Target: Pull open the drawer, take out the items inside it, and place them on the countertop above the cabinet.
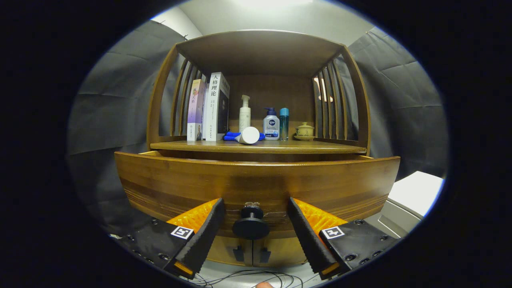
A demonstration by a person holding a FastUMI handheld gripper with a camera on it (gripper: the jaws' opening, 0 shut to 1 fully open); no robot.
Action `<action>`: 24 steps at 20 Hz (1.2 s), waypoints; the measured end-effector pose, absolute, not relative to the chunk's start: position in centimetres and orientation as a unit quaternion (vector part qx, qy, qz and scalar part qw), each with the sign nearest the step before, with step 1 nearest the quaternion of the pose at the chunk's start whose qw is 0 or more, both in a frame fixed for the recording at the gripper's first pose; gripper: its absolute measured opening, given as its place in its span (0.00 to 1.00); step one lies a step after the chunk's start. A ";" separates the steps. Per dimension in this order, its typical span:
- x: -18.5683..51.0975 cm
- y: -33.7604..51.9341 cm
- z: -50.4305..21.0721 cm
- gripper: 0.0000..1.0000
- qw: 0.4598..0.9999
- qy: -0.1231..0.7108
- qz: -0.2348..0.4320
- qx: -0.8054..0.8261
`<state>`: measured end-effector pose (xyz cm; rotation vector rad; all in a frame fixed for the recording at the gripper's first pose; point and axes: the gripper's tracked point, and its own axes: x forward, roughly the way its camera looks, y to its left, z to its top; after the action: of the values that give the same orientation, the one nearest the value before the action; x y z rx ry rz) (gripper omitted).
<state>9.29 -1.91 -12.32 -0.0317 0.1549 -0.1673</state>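
Between the two fingers (208,228), right at the middle, sits the round knob (251,227) of the drawer (256,182). The gripper (253,234) is spread wide, and neither finger touches the knob. There is a gap on each side of it. So the jaws are let go and hold nothing.

The knob sticks straight out of the drawer front toward the gripper, like a little stalk with a flat cap. From the jaws it lies dead ahead at 12 o'clock and very near. One finger stands at the knob's 9 o'clock, the other at its 3 o'clock. To grab it, the fingers would only have to close in from those two sides.

The drawer looks pulled out a bit, since its front stands out from the shelf (258,147) and pale side edges show at its top corners. I cannot see inside it from here, so I cannot tell what is in there.

Up at 12 o'clock, well beyond the drawer, the shelf holds books (209,108), a pump bottle (245,114), a white tube (248,135) lying down on a blue cloth (231,136), two more bottles (276,124) and a small lidded cup (304,130).

I think the next move is either to pinch the knob and pull more, or to lift up over the drawer front and look in.
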 end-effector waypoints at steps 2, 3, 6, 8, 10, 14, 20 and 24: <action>10.2 -2.0 -12.3 1.00 0.993 0.079 -0.084 -0.014; 10.6 -2.0 -12.4 1.00 0.993 0.080 -0.085 -0.014; 12.1 -2.2 -12.8 1.00 0.993 0.082 -0.086 -0.015; 12.9 -2.3 -12.8 1.00 0.993 0.084 -0.086 -0.016; 13.6 -2.4 -12.9 1.00 0.992 0.085 -0.087 -0.014; 14.6 -2.6 -12.9 1.00 0.993 0.081 -0.088 -0.016; 16.2 -2.8 -13.0 1.00 0.993 0.078 -0.091 -0.016; 17.4 -2.9 -13.0 1.00 0.992 0.078 -0.093 -0.016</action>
<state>17.37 -2.87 -13.00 -0.0314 0.1566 -0.1871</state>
